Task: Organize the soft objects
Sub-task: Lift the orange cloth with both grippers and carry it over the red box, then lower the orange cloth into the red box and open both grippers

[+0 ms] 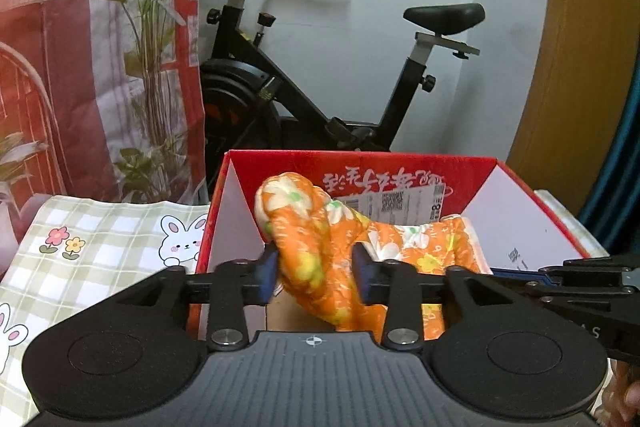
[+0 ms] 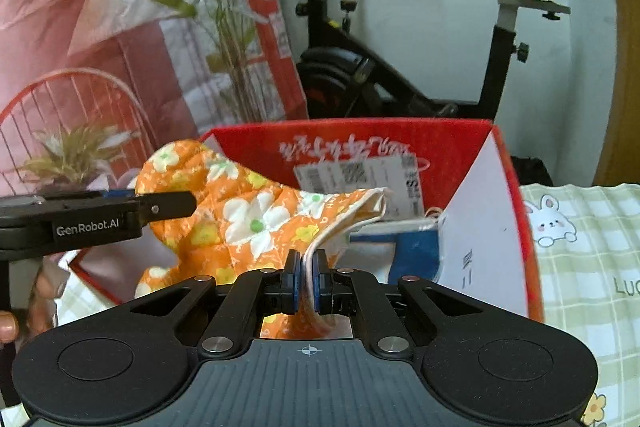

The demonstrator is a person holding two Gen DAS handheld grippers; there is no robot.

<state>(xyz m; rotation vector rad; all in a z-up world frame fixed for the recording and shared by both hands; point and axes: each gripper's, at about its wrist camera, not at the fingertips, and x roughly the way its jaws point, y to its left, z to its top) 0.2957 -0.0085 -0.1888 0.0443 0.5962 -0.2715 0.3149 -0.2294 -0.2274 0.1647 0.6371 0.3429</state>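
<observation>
The orange flowered cloth (image 1: 316, 247) hangs partly inside the open red box (image 1: 400, 167), a bunched fold raised above the box's near left corner and the rest draped toward the right wall. The left gripper (image 1: 316, 277) has the bunched fold between its parted blue pads; whether they still press the fabric cannot be determined. The right gripper (image 2: 306, 277) is clamped tight on the cloth's white-backed edge (image 2: 360, 211), near the middle of the box's near edge. Both grippers point forward and downward into the box. The box stands on a checked tablecloth (image 1: 100, 227) printed with rabbits. An exercise bike (image 1: 320, 67) stands behind.
</observation>
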